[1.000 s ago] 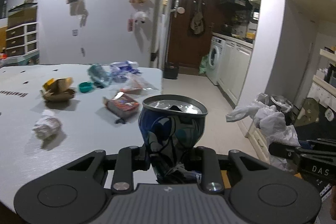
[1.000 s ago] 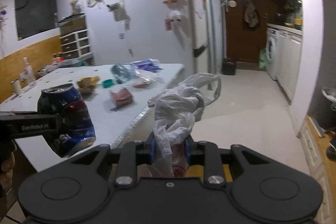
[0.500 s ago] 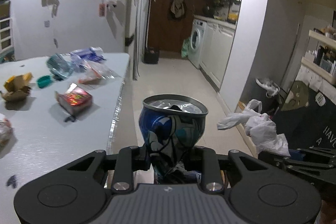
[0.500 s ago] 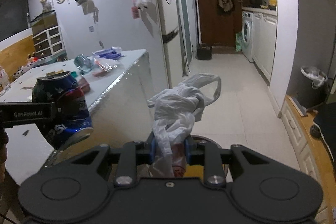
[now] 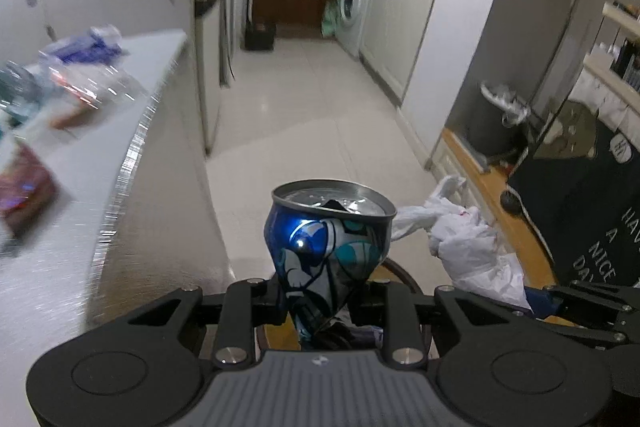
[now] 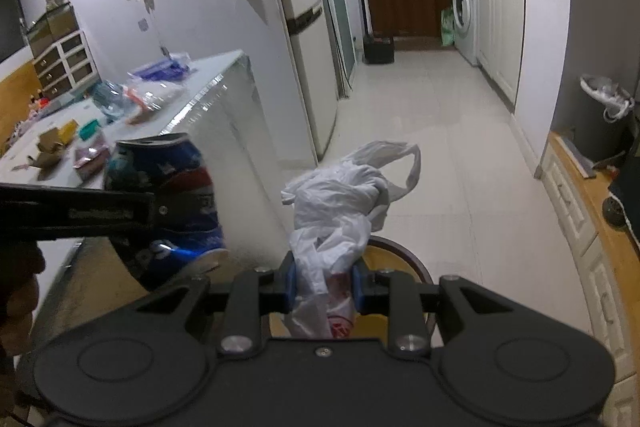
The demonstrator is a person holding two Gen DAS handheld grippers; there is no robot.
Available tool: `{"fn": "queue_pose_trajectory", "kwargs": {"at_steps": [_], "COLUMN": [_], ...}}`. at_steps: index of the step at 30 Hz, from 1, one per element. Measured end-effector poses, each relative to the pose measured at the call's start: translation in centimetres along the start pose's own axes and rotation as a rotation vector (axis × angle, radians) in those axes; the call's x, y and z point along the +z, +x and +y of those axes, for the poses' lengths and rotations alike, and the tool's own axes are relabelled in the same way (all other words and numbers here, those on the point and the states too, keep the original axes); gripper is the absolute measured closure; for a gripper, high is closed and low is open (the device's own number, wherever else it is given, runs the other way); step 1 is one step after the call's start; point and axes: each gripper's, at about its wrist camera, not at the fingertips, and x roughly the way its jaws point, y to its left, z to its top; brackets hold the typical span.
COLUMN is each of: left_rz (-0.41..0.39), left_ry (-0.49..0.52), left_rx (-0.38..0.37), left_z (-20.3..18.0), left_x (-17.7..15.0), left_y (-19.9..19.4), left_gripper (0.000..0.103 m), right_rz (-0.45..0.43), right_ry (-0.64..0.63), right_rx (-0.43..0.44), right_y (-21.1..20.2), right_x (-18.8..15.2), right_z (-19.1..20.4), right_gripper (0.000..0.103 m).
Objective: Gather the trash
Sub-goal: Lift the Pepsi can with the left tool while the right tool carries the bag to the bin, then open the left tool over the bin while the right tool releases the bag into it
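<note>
My left gripper (image 5: 322,301) is shut on a dented blue soda can (image 5: 326,247), held upright off the table's right end. The can also shows in the right wrist view (image 6: 172,199), low left. My right gripper (image 6: 324,287) is shut on a crumpled white plastic bag (image 6: 344,203), which shows in the left wrist view (image 5: 472,247) to the right of the can. Below both grippers is a round bin with a dark rim (image 6: 404,255) and a yellow inside. More trash lies on the white table (image 6: 120,123): wrappers (image 6: 160,91), a cardboard box (image 6: 50,143), a teal lid (image 6: 89,129).
A fridge (image 6: 308,27) stands beyond the table's end. A tiled floor (image 6: 432,115) leads to a washing machine (image 6: 464,11) and a dark door. A grey lined waste bin (image 6: 604,115) stands at the right by a wooden ledge (image 6: 580,195).
Both grippers have swung right, away from the table, and dropped lower over the round bin. The can and the bag stay gripped.
</note>
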Motion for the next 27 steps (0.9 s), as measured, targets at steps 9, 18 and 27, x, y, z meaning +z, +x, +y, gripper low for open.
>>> {"fn": "queue_pose_trajectory", "kwargs": {"at_steps": [9,18,27], "left_rz": [0.203,0.346,0.464], "left_ry": [0.039,-0.002,-0.067], "left_rx": [-0.009,-0.055,-0.021], "left_z": [-0.5,-0.7,2.0], "left_x": [2.1,0.0,-1.9], "left_y": [9.7,16.3,20.2], "left_gripper": [0.075,0.075,0.074], "right_rz": [0.149,0.266,0.352], "right_ry": [0.055,0.118,0.116], "right_rx": [-0.01,-0.031,-0.015], "right_y": [7.2,12.4,15.6], "right_x": [-0.2,-1.8,-2.6], "right_z": [-2.7,-5.1,-5.2], "right_gripper": [0.076,0.076,0.076]}}
